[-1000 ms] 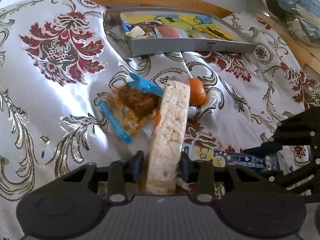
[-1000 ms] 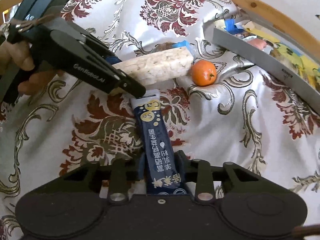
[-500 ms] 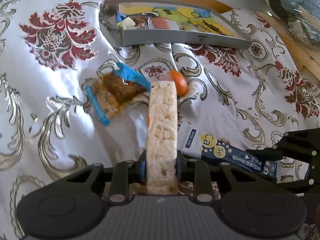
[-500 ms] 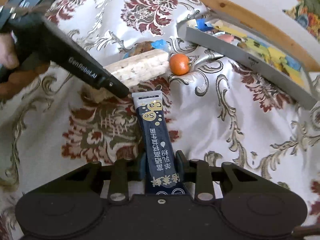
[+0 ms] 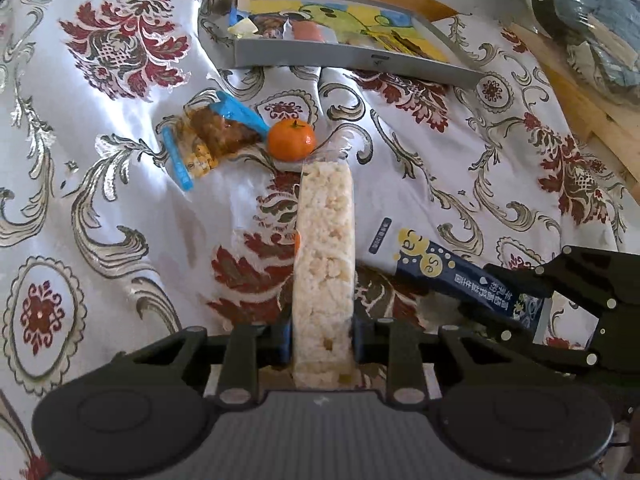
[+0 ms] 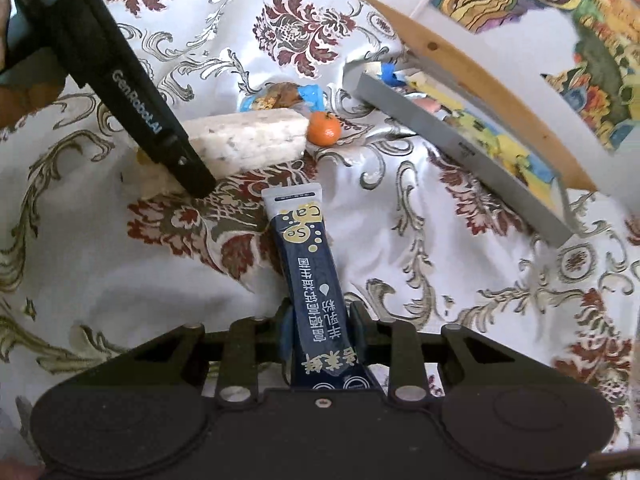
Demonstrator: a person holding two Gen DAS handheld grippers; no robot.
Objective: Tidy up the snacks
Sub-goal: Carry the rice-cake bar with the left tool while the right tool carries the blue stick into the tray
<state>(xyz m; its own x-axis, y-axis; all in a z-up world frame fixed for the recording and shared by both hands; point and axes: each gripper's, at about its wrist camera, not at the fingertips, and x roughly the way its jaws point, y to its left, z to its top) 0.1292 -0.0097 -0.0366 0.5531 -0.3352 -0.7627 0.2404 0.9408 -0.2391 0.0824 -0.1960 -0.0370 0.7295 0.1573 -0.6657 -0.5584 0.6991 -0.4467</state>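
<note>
Gripper (image 5: 322,344) clamps one rice bar (image 5: 324,264); one tangerine (image 5: 291,140).

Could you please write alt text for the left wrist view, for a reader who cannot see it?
The left tool grips a pale rice bar pointing toward an orange on a floral cloth. A blue-ended snack packet lies left of the orange, a grey tray beyond. At right, the right tool holds a dark blue sachet.
</note>
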